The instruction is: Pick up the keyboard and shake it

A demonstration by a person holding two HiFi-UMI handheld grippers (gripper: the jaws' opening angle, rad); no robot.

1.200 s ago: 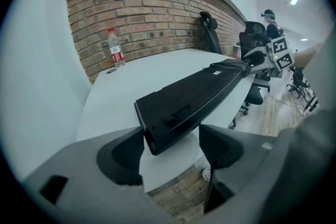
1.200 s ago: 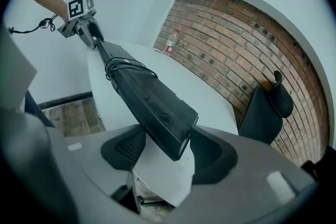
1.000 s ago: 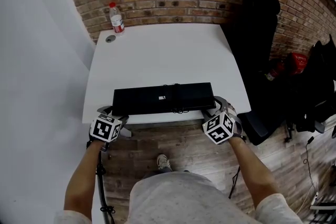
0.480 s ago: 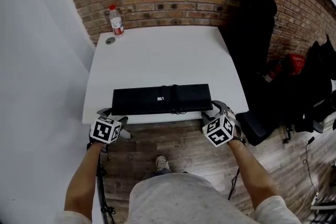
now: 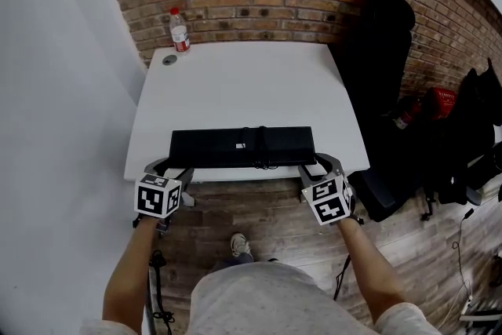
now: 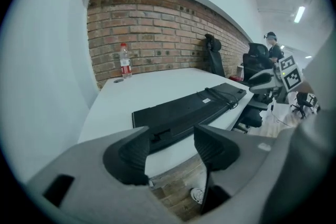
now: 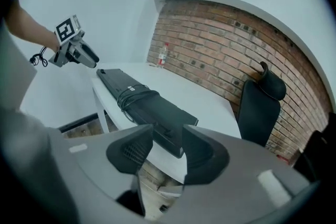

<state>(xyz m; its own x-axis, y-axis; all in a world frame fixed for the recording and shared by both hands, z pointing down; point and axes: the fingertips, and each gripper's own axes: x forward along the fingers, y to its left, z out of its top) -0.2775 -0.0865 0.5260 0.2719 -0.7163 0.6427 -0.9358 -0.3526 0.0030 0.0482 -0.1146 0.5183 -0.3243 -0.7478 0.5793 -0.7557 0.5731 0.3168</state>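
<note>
A second ago both stood wider; now the left tool (image 5: 170, 167) and right tool (image 5: 318, 164) are closing, each with an end of the keyboard (image 5: 241, 147) between its jaws, not yet clamped; the keyboard lies flat at the near edge of the surface (image 5: 235, 82). I'd judge the lift follows once both bite.

The left gripper (image 5: 171, 169) and right gripper (image 5: 320, 165) are edging in toward the ends of the keyboard (image 5: 241, 147), jaws closing with its near corners between them.
</note>
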